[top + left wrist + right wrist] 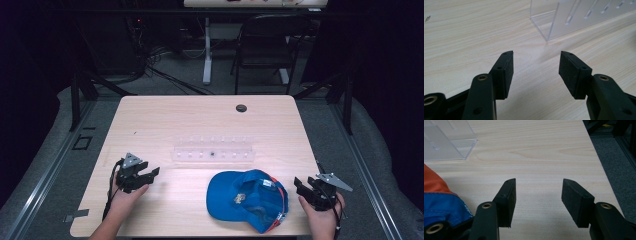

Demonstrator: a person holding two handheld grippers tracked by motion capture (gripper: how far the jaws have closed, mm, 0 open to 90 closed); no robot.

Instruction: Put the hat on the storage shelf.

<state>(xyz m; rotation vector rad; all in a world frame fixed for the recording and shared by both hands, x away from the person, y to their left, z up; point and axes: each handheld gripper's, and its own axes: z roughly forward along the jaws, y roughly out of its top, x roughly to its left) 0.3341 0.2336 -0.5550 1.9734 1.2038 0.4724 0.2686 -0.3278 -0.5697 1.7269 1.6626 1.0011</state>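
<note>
A blue cap [247,198] with orange trim lies upside down near the table's front edge, right of centre; its blue and orange edge [439,200] fills the lower left of the right gripper view. A clear plastic rack [213,150] stands across the middle of the table, with one end [574,17] ahead in the left gripper view and its other end [446,142] in the right gripper view. My left gripper [152,173] rests open at the front left, nothing between its jaws [535,72]. My right gripper [298,184] is open just right of the cap [537,200].
The light wooden table [165,120] has a dark round hole [241,108] near its far edge. Its right edge [604,170] drops to grey floor close to my right gripper. A black chair [267,42] and a desk leg stand beyond the table.
</note>
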